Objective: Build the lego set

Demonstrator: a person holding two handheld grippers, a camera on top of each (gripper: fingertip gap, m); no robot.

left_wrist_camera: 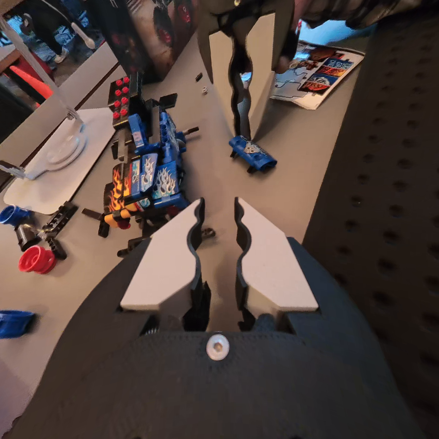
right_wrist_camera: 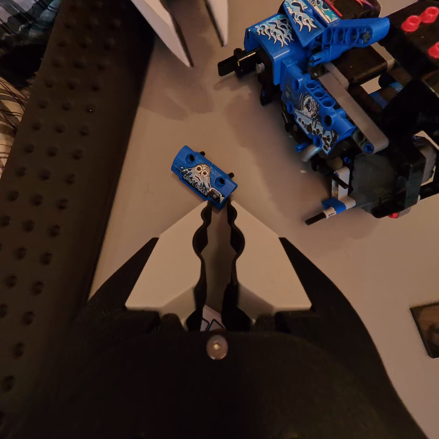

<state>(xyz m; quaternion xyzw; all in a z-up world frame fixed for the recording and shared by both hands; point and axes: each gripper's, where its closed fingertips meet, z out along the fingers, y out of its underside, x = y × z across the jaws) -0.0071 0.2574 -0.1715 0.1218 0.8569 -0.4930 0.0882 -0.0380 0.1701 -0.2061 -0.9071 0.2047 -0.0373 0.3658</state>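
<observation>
A partly built blue and black Lego truck [left_wrist_camera: 152,171] with flame stickers lies on the grey table [left_wrist_camera: 273,190]; it also shows in the right wrist view [right_wrist_camera: 320,107]. A small curved blue panel [left_wrist_camera: 253,154] with a skull sticker and black pins lies on the table to its right. My right gripper [right_wrist_camera: 219,203] comes down from above, its narrow jaws pinching the panel's [right_wrist_camera: 204,177] near end; it also shows in the left wrist view [left_wrist_camera: 242,135]. My left gripper [left_wrist_camera: 219,204] is open and empty, low over the table just right of the truck's front.
Loose parts lie at the left: a red hub [left_wrist_camera: 36,260], a blue hub [left_wrist_camera: 11,213], black beams [left_wrist_camera: 57,221]. A white stand base [left_wrist_camera: 59,154], the set's box [left_wrist_camera: 147,35] and a printed sheet [left_wrist_camera: 318,69] stand behind. A dark perforated panel [left_wrist_camera: 380,190] borders the table. Tip to tip, the grippers are about 11 cm apart. My left tips are roughly 20 cm from the red hub [left_wrist_camera: 36,260].
</observation>
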